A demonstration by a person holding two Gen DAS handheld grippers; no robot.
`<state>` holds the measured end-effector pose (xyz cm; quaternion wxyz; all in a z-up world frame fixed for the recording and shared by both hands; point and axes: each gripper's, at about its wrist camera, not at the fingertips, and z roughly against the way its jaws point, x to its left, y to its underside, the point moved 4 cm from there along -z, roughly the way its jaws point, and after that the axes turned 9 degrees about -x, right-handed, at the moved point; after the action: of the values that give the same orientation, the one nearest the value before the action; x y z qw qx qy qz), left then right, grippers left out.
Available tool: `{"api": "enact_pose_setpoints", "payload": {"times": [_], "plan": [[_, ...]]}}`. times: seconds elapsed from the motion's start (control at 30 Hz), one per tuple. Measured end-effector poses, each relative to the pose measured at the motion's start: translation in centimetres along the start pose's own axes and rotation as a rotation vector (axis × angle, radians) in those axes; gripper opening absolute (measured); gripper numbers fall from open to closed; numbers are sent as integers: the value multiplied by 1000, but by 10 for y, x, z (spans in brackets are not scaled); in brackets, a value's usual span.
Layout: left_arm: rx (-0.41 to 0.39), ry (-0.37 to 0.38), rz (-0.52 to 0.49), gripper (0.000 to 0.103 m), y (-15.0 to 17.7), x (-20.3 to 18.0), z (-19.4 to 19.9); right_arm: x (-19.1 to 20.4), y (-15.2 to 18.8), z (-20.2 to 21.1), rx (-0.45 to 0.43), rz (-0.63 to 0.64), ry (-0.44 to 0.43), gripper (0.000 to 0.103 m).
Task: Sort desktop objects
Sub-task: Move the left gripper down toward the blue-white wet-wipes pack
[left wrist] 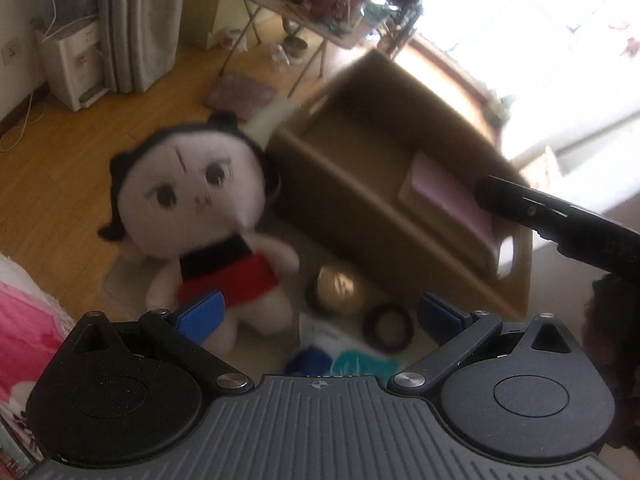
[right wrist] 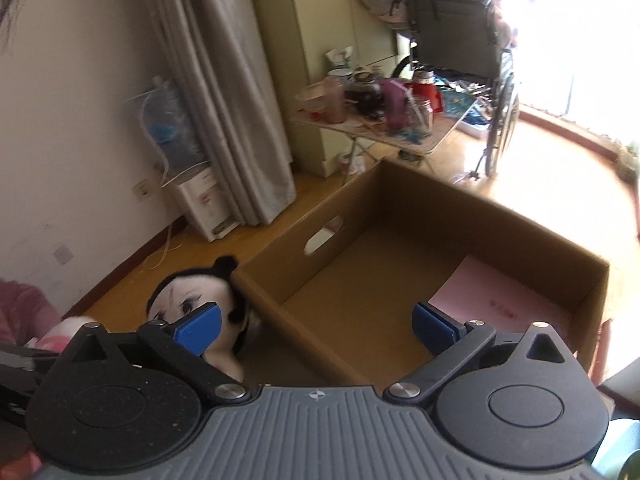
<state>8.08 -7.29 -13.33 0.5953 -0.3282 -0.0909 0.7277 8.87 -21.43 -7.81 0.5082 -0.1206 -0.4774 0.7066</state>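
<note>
Sunlit table clutter surrounds a cardboard box (right wrist: pixel 360 280); both grippers, left gripper (left wrist: pixel 320 314) and right gripper (right wrist: pixel 316 330), spread their fingers wide, empty. Soft, light plush doll (left wrist: pixel 200 216) looks best grasped at its torso.

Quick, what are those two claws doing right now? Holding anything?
Left gripper: open, holding nothing.
Right gripper: open, holding nothing.
</note>
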Motion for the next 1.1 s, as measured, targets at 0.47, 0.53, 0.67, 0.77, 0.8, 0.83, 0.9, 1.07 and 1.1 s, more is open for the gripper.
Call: {"api": "enact_pose_setpoints", "payload": {"times": [0.47,0.53,0.67,0.77,0.8,0.83,0.9,1.07,1.1], "plan": [[161,130,-159,103,64,-8,-30,-17,74,18,164,-173,16,103],[153,136,-155,103,67,-8,-30,-22,81,18,195,-246,14,103],[141,170,-135,103,68,-5,-32,-33,94,10,246,-384,23,103],[141,163,-156,103,68,-3,-40,-39,104,2,277,-437,48,102],[141,158,-166,103,68,-3,-42,-40,107,0,286,-452,52,100],[141,154,-174,103,67,-2,-44,-41,111,-2,295,-466,56,98],[147,155,-177,103,66,0,-49,-43,118,-5,322,-501,60,97],[180,171,-179,103,62,2,-65,-47,129,-10,346,-579,82,91],[188,180,-174,103,62,2,-67,-48,132,-12,354,-603,84,89]]}}
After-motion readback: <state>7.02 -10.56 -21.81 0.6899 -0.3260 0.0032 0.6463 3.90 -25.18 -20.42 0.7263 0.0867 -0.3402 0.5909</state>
